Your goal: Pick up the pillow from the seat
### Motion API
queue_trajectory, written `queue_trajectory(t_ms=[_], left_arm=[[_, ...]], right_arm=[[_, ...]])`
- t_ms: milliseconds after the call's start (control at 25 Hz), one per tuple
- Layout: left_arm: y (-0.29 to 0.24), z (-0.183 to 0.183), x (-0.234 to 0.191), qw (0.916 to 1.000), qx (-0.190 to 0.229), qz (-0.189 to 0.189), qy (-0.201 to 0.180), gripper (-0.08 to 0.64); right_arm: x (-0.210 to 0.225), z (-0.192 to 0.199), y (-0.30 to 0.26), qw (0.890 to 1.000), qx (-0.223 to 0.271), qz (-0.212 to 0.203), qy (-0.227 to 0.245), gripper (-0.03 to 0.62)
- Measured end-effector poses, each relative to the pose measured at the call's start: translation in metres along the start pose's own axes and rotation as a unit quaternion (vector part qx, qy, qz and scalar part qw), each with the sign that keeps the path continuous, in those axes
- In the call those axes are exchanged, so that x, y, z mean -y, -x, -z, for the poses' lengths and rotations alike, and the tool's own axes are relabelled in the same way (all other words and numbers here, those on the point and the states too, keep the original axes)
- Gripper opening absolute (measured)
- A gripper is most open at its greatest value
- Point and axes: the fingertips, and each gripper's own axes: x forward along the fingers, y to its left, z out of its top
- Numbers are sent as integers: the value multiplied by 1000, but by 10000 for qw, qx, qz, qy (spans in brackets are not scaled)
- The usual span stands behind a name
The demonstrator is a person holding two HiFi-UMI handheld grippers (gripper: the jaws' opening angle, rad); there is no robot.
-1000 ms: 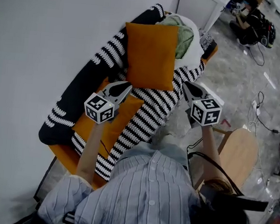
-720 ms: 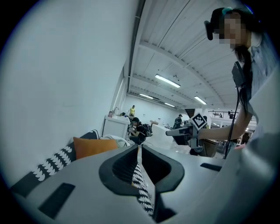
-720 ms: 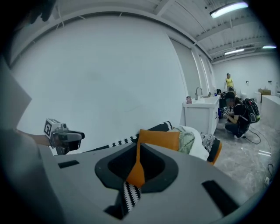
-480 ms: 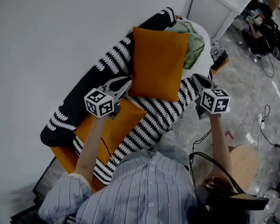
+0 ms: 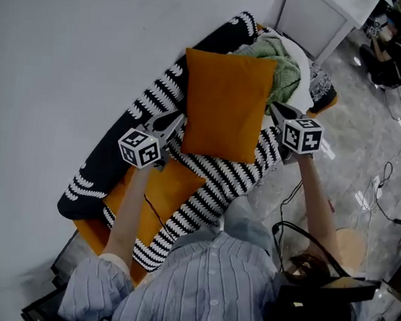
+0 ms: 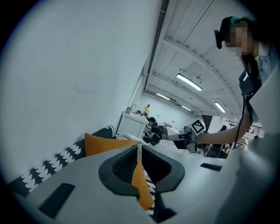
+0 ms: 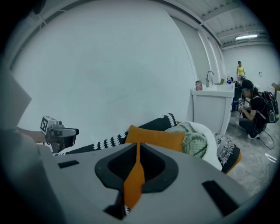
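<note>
I hold the orange pillow [image 5: 226, 104] between my two grippers, over the seat [image 5: 97, 179] that runs along the wall [image 5: 70, 45]. My left gripper [image 5: 179, 117] has its jaws closed tight on the pillow's left edge near the lower corner; in the left gripper view a thin fold of orange fabric is pinched between them. My right gripper [image 5: 273, 108] grips the right edge the same way, jaws pressed together on a strip of orange cloth.

The pillow lies flat and spread out between the two grippers, its lower edge above the black-and-white striped cover [image 5: 216, 182]. I cannot tell whether its underside touches the cover. Its far corner sits just beside a green blanket [image 5: 285, 71] heaped at the seat's far end. An orange cushion [image 5: 156, 193] lies on the seat below my left gripper.

Past the seat stands a white cabinet [image 7: 214, 109], and a person [image 7: 254, 109] crouches on the floor beyond it.
</note>
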Motion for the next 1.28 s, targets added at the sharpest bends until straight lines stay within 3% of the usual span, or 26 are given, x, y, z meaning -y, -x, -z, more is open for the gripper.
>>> queue_trajectory(t_ms=[360, 560, 1000, 1160, 1280], left_arm=[[-70, 3, -62, 9982, -569, -176, 41, 25], [-99, 13, -91, 9967, -756, -134, 259, 124], [-148, 56, -156, 9872, -1513, -337, 383, 158], [-167, 60, -180, 9836, -1712, -413, 385, 188], [-178, 62, -198, 9816, -1789, -534, 397, 249]], right_arm=[[73, 3, -70, 9979, -267, -126, -578, 37], [105, 19, -108, 9958, -502, -195, -741, 37], [138, 33, -173, 9939, -929, -285, -522, 43], [149, 33, -198, 9934, -1057, -326, -305, 152], [159, 39, -213, 9918, -1216, -239, -313, 232]])
